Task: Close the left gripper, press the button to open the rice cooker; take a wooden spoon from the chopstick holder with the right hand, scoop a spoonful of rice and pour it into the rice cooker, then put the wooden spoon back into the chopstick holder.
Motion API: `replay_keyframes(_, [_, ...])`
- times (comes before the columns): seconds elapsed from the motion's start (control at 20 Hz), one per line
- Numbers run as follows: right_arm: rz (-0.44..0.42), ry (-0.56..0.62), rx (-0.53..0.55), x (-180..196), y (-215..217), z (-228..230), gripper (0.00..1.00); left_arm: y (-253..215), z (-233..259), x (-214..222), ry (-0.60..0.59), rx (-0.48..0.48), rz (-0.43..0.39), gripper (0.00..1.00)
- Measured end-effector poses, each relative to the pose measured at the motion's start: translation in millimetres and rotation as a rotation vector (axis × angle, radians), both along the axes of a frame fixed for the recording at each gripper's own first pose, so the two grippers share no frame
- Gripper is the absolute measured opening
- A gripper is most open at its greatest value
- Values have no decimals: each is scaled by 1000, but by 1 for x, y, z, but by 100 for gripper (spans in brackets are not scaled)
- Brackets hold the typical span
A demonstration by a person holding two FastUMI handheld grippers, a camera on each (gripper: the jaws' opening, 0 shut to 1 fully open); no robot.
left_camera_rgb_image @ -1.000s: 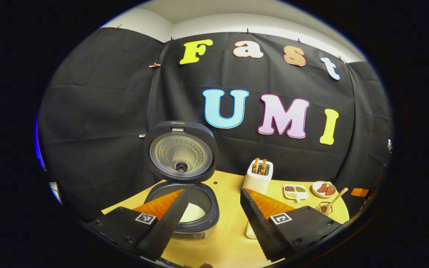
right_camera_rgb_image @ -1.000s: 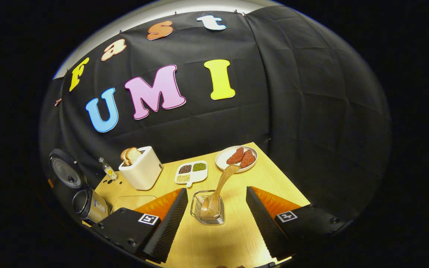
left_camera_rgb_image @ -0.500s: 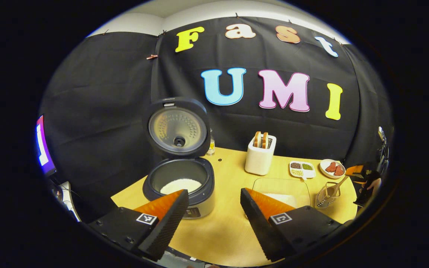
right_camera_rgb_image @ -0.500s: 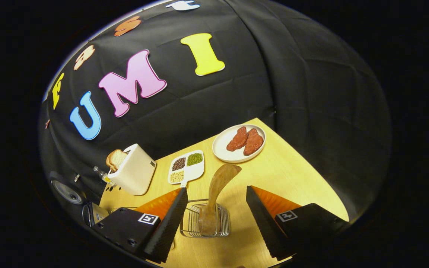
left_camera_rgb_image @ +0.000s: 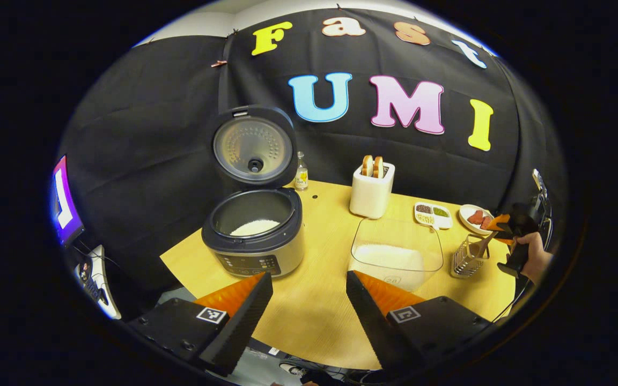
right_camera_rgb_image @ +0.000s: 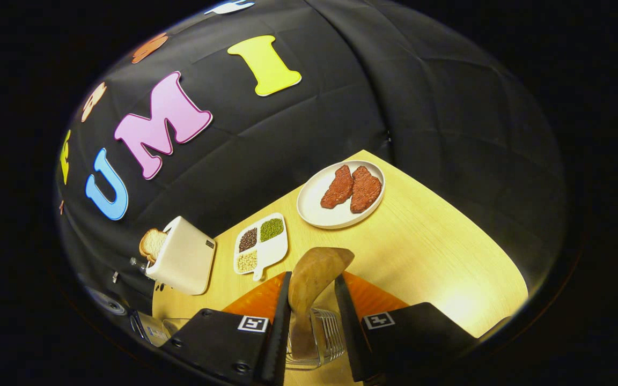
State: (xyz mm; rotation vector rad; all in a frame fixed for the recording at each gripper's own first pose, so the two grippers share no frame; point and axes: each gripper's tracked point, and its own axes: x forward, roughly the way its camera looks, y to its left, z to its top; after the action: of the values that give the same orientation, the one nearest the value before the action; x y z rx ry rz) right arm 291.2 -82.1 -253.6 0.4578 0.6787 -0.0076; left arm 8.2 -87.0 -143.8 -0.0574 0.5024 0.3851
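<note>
The cooker (left_camera_rgb_image: 255, 236) sits on the table (left_camera_rgb_image: 319, 300) with its lid (left_camera_rgb_image: 254, 146) standing up, so the opening step looks done, and there is some white rice down in the pot. The left gripper (left_camera_rgb_image: 304, 311) hangs near the front edge of the table with its fingers wide apart and nothing between them. The spoon (right_camera_rgb_image: 311, 281) stands in the wire holder (right_camera_rgb_image: 317, 338), handle down and its wide end tilted up toward the plate (right_camera_rgb_image: 314, 212). The right gripper (right_camera_rgb_image: 311, 321) sits just over the holder, and its two fingers have the spoon between them, very close on both sides. They may be touching the wood, but I cannot tell if they are pressing it yet. A hand (left_camera_rgb_image: 534, 257) holds that gripper at the far right side of the table, next to the holder. The spoon looks light and stiff, so I think it will not bend or break. The wood is smooth, so it could slip or swing if it is held loosely. The best place to hold is the narrow part under the wide end, then lift straight up so the light holder does not tip over. The clear tub (left_camera_rgb_image: 397, 252) of rice waits between the cooker and the holder.
</note>
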Motion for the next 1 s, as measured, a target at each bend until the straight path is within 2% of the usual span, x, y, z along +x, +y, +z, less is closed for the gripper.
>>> replay_keyframes(0.05, [-13, 5, 1, 0, 5, -3, 50, -4, 0, 3, 4, -5, -13, 94])
replay_keyframes(0.1, [-14, 5, 16, 2, 6, 1, 25, -8, -1, 5, 5, -6, -22, 94])
replay_keyframes(0.2, [-19, 19, 56, -1, 12, 5, 21, -13, 2, 11, 0, -3, -41, 94])
replay_keyframes(0.35, [-15, -56, 43, -1, 11, 29, 15, -17, 8, 19, -13, 6, -78, 94])
replay_keyframes(0.7, [-94, -203, 48, -16, 0, 106, 14, -3, 16, 35, -52, -21, -163, 95])
replay_keyframes(0.8, [-109, -192, 43, -30, 3, 116, 14, 6, 17, 40, -61, -14, -197, 95])
replay_keyframes(0.9, [-96, -207, 48, -41, 18, 132, 14, 23, 25, 46, -81, 42, -233, 95])
replay_keyframes(1.0, [-75, -238, 33, -52, 36, 147, 15, 36, 31, 50, -114, 41, -265, 95])
